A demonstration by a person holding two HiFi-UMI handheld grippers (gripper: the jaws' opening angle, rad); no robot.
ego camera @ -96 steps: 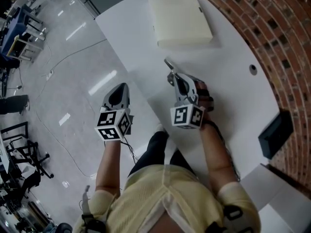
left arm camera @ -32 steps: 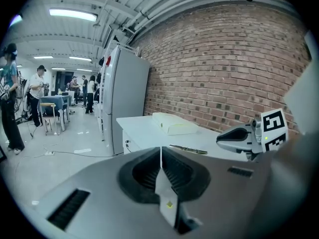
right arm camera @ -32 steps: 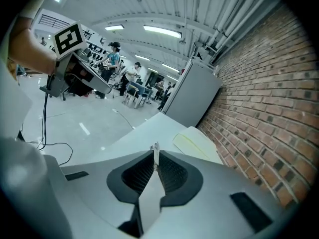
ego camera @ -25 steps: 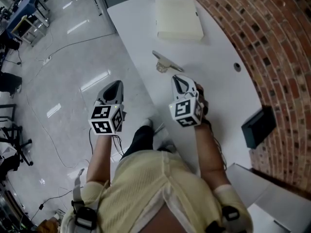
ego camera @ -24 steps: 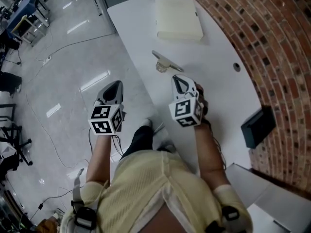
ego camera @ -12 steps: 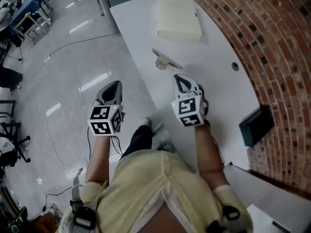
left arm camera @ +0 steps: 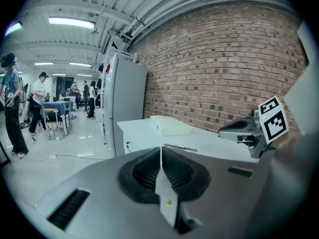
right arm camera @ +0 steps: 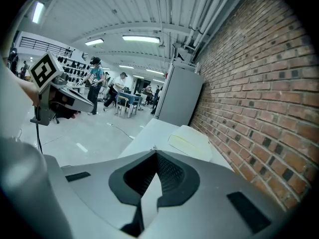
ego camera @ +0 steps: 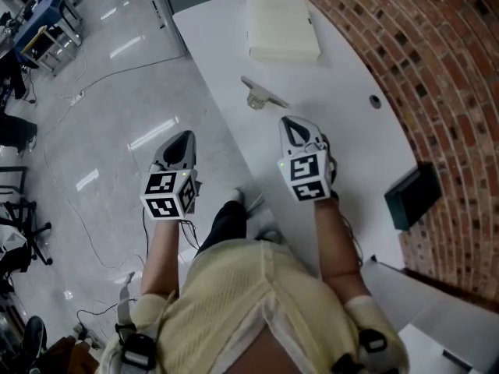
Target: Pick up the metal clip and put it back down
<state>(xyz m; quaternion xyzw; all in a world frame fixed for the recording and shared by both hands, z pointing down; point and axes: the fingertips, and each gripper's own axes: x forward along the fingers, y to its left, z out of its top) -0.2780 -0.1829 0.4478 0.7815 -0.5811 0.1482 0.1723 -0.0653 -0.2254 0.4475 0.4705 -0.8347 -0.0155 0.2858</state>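
The metal clip [ego camera: 258,96] lies on the white table [ego camera: 343,131], a short way ahead of my right gripper [ego camera: 292,121]; it shows as a thin bar [left arm camera: 179,147] in the left gripper view. My right gripper hovers over the table with its jaws shut and nothing between them. In its own view the right gripper [right arm camera: 156,152] hides the clip. My left gripper [ego camera: 186,135] hangs over the floor left of the table, jaws shut and empty, as its own view [left arm camera: 161,149] confirms.
A cream flat box [ego camera: 282,27] rests at the table's far end. A dark box [ego camera: 412,197] sits by the brick wall [ego camera: 437,68] on the right. A small hole [ego camera: 374,101] marks the tabletop. People and chairs stand far off [left arm camera: 45,108].
My right gripper let go of the clip and drew back toward me; the clip now rests on the table. The right jaws closed empty. The left gripper barely moved.
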